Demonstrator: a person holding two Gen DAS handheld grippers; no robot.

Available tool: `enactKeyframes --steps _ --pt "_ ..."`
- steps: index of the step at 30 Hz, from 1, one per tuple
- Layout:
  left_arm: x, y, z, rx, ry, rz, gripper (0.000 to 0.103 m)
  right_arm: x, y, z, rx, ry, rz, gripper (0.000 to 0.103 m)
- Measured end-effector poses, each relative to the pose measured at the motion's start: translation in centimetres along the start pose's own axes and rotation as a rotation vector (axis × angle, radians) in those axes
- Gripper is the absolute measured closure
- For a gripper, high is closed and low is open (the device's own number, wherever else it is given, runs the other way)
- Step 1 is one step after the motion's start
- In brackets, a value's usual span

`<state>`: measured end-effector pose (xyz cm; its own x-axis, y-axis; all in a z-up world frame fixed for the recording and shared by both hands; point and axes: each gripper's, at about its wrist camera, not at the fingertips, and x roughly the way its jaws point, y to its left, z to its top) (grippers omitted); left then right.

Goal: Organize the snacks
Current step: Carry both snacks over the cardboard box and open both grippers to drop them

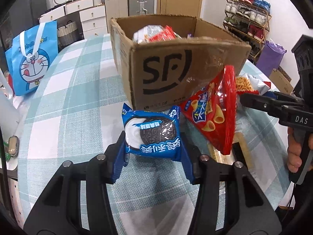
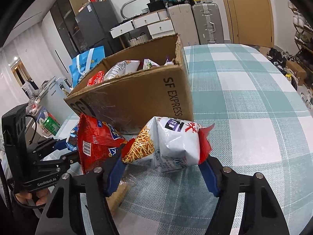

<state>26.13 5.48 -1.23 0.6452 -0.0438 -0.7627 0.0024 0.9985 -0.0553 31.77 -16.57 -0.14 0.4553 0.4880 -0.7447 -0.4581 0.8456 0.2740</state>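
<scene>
Both grippers loaded; packing partly done.
Left gripper point(image 1: 154, 157) fingers clamp the cookie pack point(image 1: 151, 133); right gripper point(image 2: 163, 171) fingers pinch the noodle-snack bag point(image 2: 170, 143). Beyond both fingertips, the cardboard box point(image 1: 176, 72) already holds several packets; red chip bag point(image 1: 215, 113) between the grippers remains on the worktop point(image 2: 244, 98).
</scene>
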Motion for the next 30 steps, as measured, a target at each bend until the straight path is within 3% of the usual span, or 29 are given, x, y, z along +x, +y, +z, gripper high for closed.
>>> enactKeyframes --steps 8,30 --pt "-1.6 0.4 0.3 -0.02 -0.023 -0.001 0.056 -0.5 0.3 0.1 -0.013 -0.016 0.012 0.042" --pt "-7.2 0.5 1.2 -0.04 -0.125 -0.024 0.056 -6.0 2.0 1.6 -0.043 -0.133 0.095 0.043"
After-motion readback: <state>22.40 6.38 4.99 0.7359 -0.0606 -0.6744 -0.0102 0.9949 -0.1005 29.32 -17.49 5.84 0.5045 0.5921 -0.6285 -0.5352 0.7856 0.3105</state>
